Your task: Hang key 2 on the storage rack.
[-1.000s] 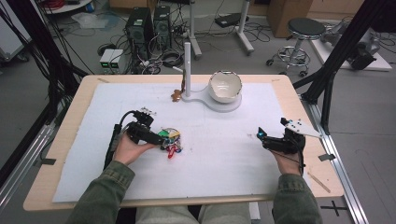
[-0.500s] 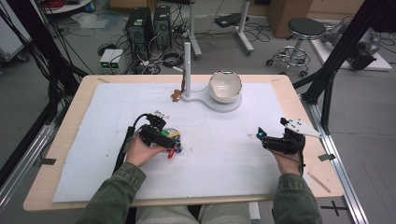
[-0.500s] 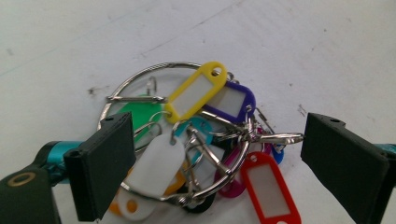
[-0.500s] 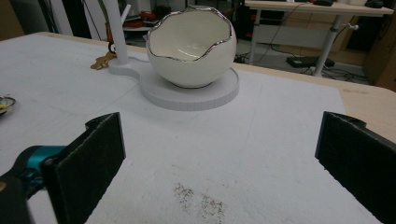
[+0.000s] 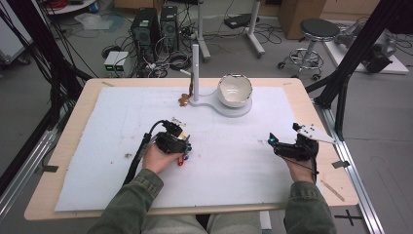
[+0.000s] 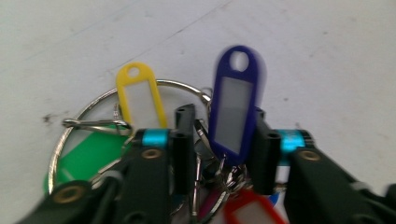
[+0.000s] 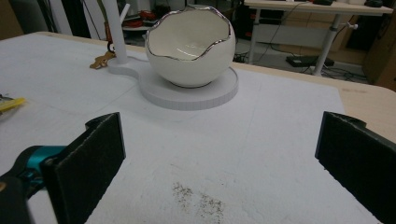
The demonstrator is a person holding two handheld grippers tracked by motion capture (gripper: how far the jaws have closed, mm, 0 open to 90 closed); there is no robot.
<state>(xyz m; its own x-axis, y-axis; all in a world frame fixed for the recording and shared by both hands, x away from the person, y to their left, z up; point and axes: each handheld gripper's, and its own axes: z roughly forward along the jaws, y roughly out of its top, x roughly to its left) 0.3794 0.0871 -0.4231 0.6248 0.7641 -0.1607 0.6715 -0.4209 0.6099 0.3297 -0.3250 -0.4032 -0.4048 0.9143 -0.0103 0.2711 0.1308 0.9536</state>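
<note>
mid-mat, left tongs (image 6: 219,144) around key bunch (image 6: 187,154)

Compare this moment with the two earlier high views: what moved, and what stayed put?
The left gripper slid rightward across the white mat, staying down over the bunch of key tags; its jaws now straddle the blue tag, and whether they pinch it is unclear. The right gripper, the eggshell bowl and its stand stayed put.

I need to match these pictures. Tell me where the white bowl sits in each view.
High view: bowl at top centre, on its round white stand.
Right gripper view: bowl top centre, beyond the open jaws.
Left gripper view: key tags between the jaws.
Shared landmark: the white mat.
</note>
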